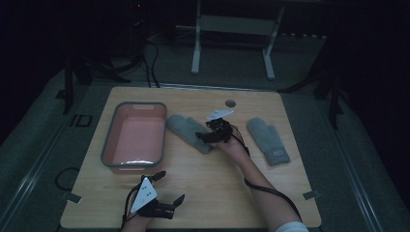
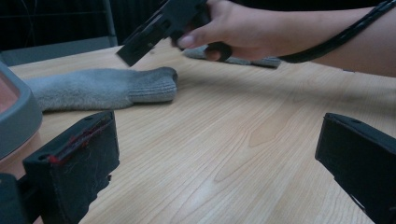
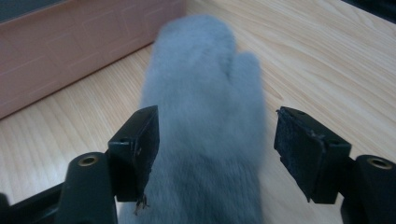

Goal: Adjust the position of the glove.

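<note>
- The right gripper (image 1: 205, 137), a black two-jaw tool held in the person's right hand (image 1: 234, 145), sits low over the cuff end of a soft grey knitted mitten (image 1: 189, 131) near the middle of the pale wooden table (image 1: 217, 188).
- In the right gripper view that mitten (image 3: 205, 130) lies flat between the two black jaws, thumb to the right, fingertip end pointing away toward the basin. The jaws stand partly open, one on each side of the cuff; a gap shows on the right, and on the left the pad is at the wool's edge. I cannot say it is pressing. Nothing is clamped.
- A shallow pink plastic basin with a grey rim (image 1: 109, 140) stands just left of this mitten, its wall (image 3: 70, 56) close to the fingertip end.
- A second grey mitten (image 1: 268, 140) lies well apart to the right, flat on the table.
- The left gripper (image 1: 170, 188) rests near the front edge of the table, close to the basin's near corner, jaws wide apart with bare wood between them (image 2: 217, 161), holding nothing.
</note>
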`<state>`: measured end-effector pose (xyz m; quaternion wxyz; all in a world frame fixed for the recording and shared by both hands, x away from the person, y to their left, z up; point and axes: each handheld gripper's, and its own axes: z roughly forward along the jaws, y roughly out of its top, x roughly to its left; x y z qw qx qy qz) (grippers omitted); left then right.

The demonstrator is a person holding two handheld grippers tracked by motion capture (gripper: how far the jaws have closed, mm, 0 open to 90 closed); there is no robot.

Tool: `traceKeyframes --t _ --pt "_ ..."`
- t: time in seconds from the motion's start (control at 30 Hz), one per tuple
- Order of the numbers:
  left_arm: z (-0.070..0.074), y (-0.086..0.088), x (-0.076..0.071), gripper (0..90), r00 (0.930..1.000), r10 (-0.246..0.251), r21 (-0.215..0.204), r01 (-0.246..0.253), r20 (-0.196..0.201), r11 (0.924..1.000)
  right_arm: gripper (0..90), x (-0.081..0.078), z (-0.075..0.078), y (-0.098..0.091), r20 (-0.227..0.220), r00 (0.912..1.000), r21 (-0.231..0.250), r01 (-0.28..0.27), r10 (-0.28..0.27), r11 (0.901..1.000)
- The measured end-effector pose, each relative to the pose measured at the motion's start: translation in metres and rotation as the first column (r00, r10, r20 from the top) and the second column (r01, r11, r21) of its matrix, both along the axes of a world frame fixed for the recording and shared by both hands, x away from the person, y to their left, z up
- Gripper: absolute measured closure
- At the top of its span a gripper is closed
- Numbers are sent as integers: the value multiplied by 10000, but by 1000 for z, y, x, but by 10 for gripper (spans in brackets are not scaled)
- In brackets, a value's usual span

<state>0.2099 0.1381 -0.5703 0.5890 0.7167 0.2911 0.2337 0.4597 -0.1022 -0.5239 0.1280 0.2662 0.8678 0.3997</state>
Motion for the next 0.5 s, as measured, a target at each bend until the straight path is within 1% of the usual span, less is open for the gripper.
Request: traceKeyframes --t 0.03,0.07,0.1,0.13,0.17,0.2,0.23,0.27,0.3,0.4,0.47,0.5 --pt "0 0 0 1 10000 5 -18 -5 5 10000 365 2 -1 4 -151 9999 -100 -48 46 9999" --pt "0 0 0 0 10000 7 -87 -7 -28 10000 370 5 -2 7 -304 9994 -85 -184 182 9998" --pt "0 0 0 0 10000 -20 -157 19 -64 9999 370 7 -3 12 -235 9993 -169 -282 278 9995" --pt "0 0 0 0 9999 -50 -222 48 -99 9997 370 8 -4 15 -63 9998 -366 -200 198 9991" --pt "0 0 0 0 9999 -66 -211 64 -94 9998 374 9 -6 19 48 9997 -590 -232 235 9980" --pt "1 0 -1 0 9999 -80 -202 78 -87 9998 375 11 -7 22 26 9993 -647 -364 367 9972" --pt "1 0 -1 0 9999 -80 -202 78 -87 9998 375 11 -7 22 26 9993 -647 -364 367 9972" --pt "1 0 -1 0 9999 -106 -194 105 -49 9998 397 13 -8 24 64 9991 -731 -417 423 9965" --pt "1 1 -1 0 10000 -91 -191 91 -32 9998 411 16 -11 29 284 9968 -971 -712 742 9927" --pt "1 1 -1 0 10000 -77 -205 77 -30 9998 431 22 -14 34 300 9937 -1239 -1032 1077 9869" --pt "1 2 -1 0 10000 -70 -233 69 -44 9997 434 26 -16 36 105 9926 -1333 -1186 1211 9840" --pt "1 2 -1 0 10000 -71 -245 69 -50 9997 457 27 -17 37 96 9919 -1377 -1244 1270 9826"
